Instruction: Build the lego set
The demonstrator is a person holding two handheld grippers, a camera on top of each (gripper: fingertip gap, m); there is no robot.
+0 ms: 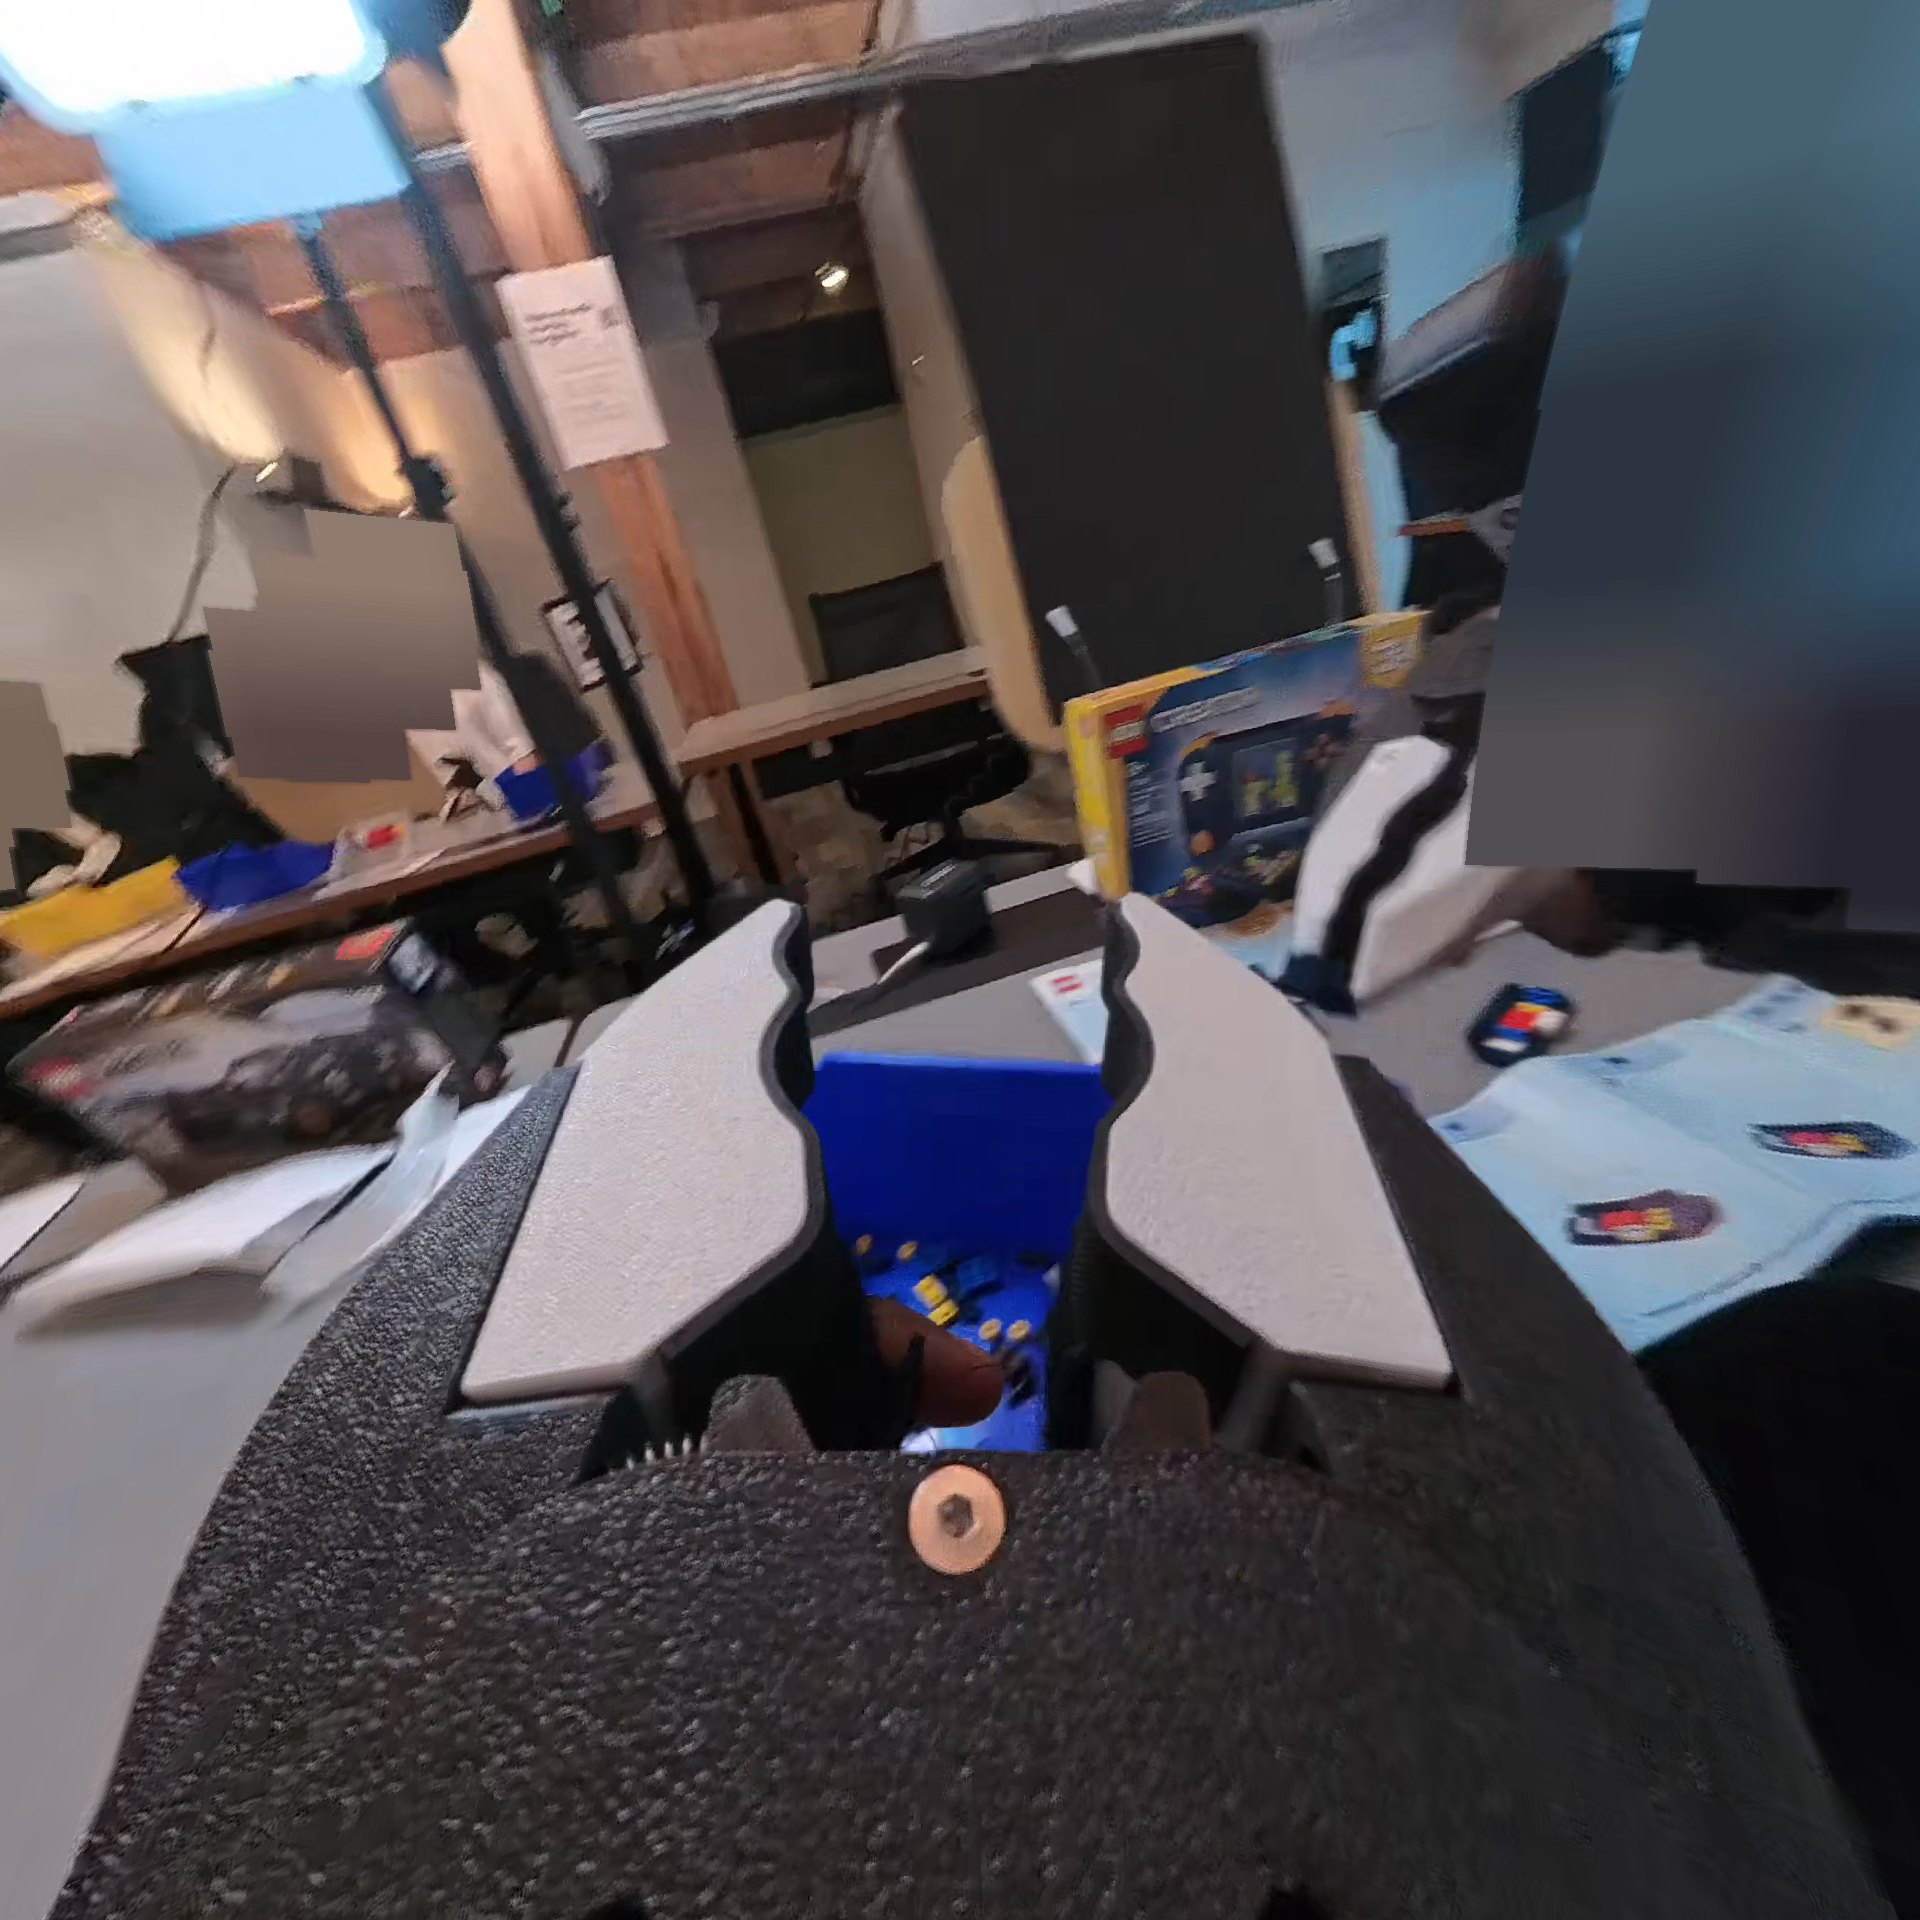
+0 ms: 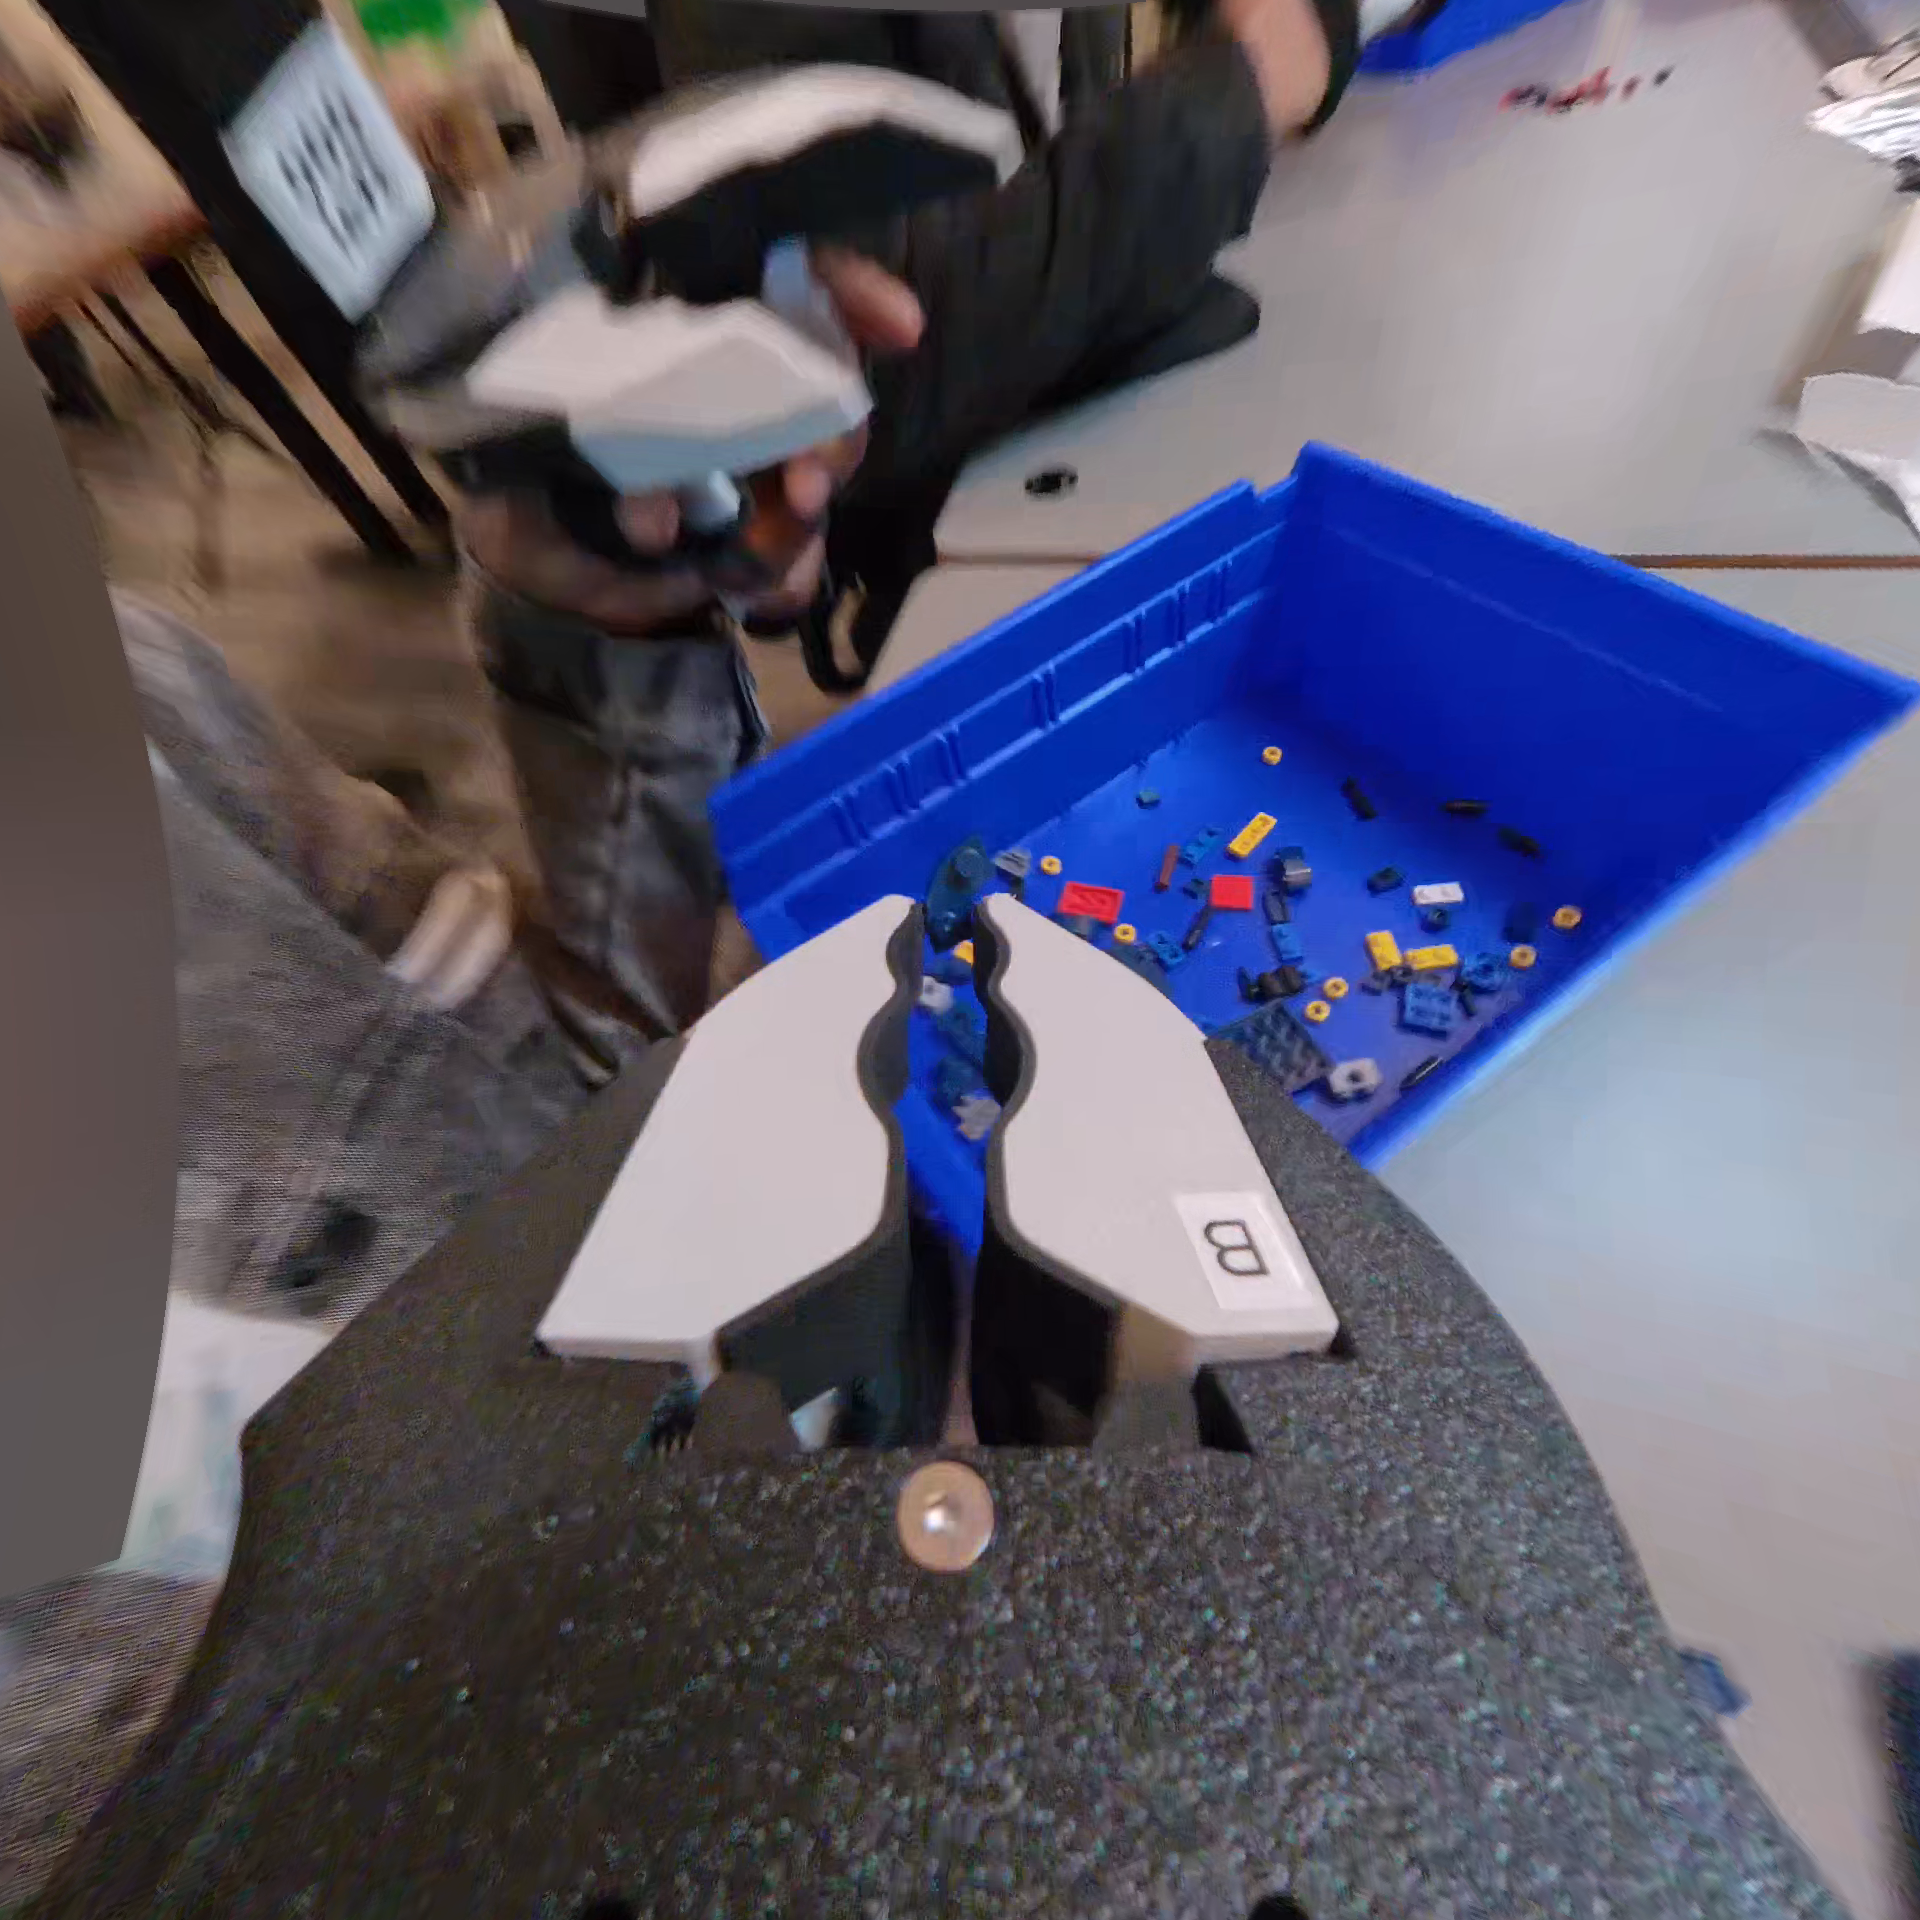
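Nearly shut, right tool (image 2: 951, 914) pinching a dark blue brick (image 2: 958, 883); left tool (image 1: 956, 935) wide apart, bare.

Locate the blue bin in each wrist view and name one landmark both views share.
Left wrist view: blue bin at centre, seen between the open left gripper fingers, small bricks on its floor.
Right wrist view: blue bin at centre right, just beyond the right gripper.
Shared landmark: the grey table under the bin.
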